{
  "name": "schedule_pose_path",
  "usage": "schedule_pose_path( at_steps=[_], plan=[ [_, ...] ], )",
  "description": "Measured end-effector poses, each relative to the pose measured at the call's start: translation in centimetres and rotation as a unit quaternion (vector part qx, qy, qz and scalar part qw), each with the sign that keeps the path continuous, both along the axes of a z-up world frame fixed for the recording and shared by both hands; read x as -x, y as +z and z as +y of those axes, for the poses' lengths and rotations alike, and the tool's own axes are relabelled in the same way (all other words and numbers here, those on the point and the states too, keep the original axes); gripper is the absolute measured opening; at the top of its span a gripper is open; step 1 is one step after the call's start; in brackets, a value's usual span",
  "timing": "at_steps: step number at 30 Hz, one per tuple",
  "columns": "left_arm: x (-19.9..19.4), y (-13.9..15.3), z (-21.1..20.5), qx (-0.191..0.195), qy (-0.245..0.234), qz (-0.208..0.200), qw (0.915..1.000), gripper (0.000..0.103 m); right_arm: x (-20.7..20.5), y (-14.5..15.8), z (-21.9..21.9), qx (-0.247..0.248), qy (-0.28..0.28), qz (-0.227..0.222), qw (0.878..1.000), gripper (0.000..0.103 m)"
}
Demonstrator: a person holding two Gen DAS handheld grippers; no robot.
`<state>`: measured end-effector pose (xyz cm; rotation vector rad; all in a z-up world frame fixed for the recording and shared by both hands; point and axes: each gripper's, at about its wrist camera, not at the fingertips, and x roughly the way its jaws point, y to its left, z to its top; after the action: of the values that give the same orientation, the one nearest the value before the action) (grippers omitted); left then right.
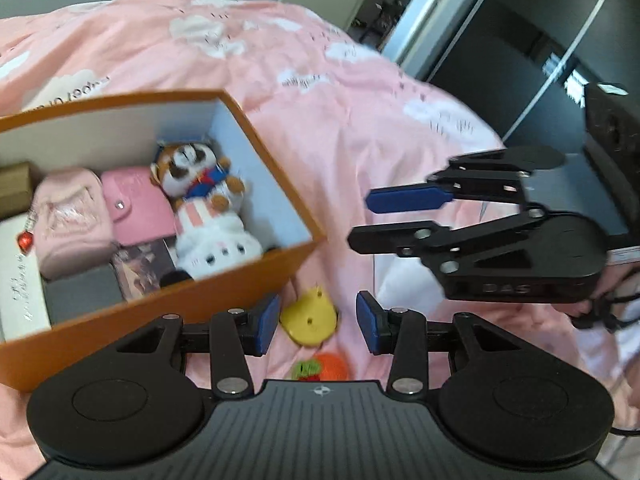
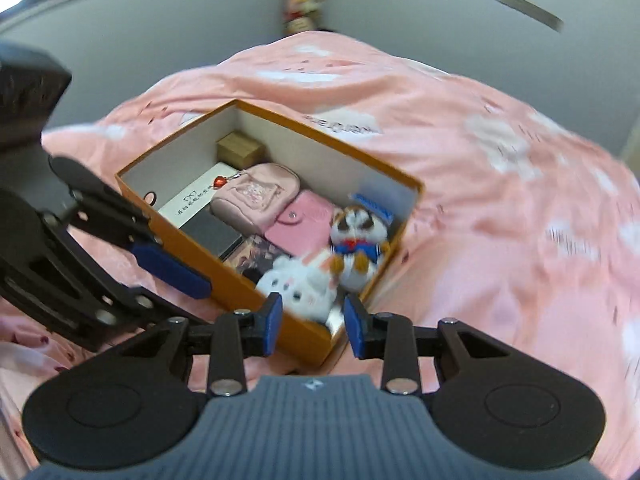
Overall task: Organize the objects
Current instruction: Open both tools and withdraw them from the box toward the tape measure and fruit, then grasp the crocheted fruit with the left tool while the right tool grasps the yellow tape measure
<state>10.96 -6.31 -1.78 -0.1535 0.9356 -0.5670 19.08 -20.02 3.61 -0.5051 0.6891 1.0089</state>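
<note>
The left gripper (image 1: 317,325) and right gripper (image 2: 313,325), blue-padded fingers partly open and empty, hover over the pink cloud-print bed (image 1: 320,120) beside the orange cardboard box (image 2: 224,276) packed with plush toys.

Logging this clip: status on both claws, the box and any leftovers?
Left claw and right claw open, empty. Orange box packed, plush toys inside. Yellow toy and orange toy loose on pink bedding. Nothing blocking.
</note>
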Motion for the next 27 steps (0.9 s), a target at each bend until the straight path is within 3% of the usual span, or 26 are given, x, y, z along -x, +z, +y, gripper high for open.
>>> schedule_pose_path(
  at_steps=[6, 11, 20, 27],
  plan=[
    [0.3, -4.5, -3.0, -0.047, -0.029, 0.029, 0.9981, 0.048, 1.5, -4.7, -3.1, -0.032, -0.113, 0.031, 0.993, 0.035],
    [0.4, -7.5, -5.1, -0.073, -0.037, 0.049, 0.9955, 0.049, 1.6, -7.6, -4.2, -0.037, -0.164, 0.043, 0.985, 0.035],
    [1.0, -10.0, -7.0, -0.100, -0.040, 0.056, 0.9926, 0.058, 1.4, -9.2, -4.6, -0.052, -0.162, 0.062, 0.983, 0.035],
    [1.1, -11.0, -7.3, -0.101, -0.040, 0.063, 0.9921, 0.056, 1.4, -9.8, -3.9, -0.042, -0.142, 0.071, 0.986, 0.035]
  ],
)
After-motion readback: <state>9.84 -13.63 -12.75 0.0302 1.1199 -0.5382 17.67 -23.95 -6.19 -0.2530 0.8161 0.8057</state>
